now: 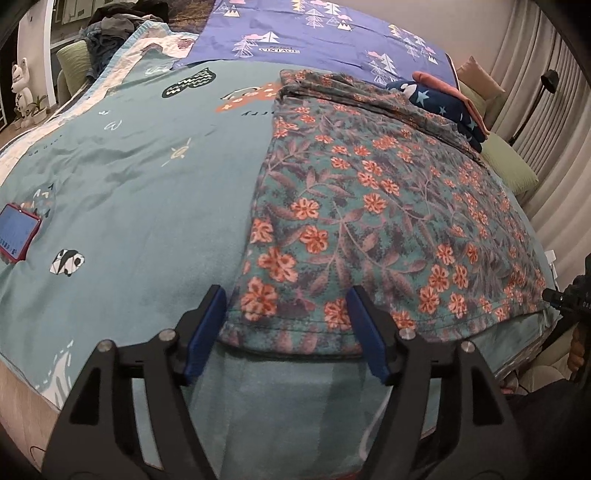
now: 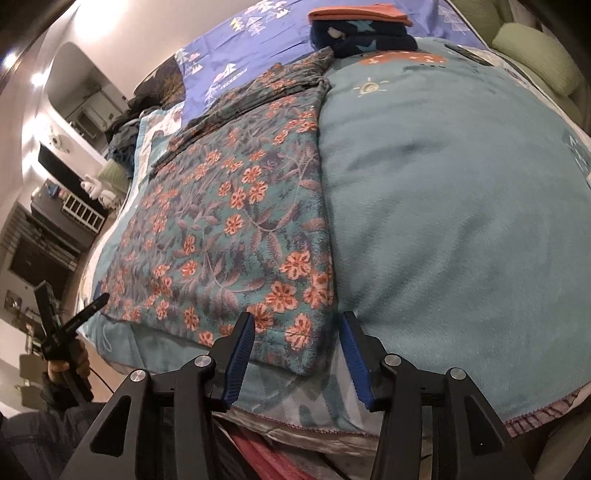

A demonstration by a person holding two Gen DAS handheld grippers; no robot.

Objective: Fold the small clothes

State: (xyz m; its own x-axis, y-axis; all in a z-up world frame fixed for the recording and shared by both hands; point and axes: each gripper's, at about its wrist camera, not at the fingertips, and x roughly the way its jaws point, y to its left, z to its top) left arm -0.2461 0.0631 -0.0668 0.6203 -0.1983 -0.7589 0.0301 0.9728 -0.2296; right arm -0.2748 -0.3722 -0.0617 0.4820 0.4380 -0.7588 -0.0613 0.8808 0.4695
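A teal floral garment with orange flowers (image 1: pixel 369 206) lies flat on the teal blanket (image 1: pixel 140 177) on the bed. It also shows in the right wrist view (image 2: pixel 229 229). My left gripper (image 1: pixel 286 306) is open, its blue pads on either side of the garment's near-left hem corner. My right gripper (image 2: pixel 297 332) is open at the garment's near-right corner. The right gripper shows at the edge of the left wrist view (image 1: pixel 565 299). The left gripper shows in the right wrist view (image 2: pixel 88 310).
A folded stack, navy star cloth (image 1: pixel 443 99) under an orange piece (image 1: pixel 443 83), sits at the far end on a purple sheet (image 1: pixel 314 33). A phone in a red case (image 1: pixel 16 230) lies at the left. Green pillows (image 2: pixel 535 62) and curtains (image 1: pixel 546 122) line the right.
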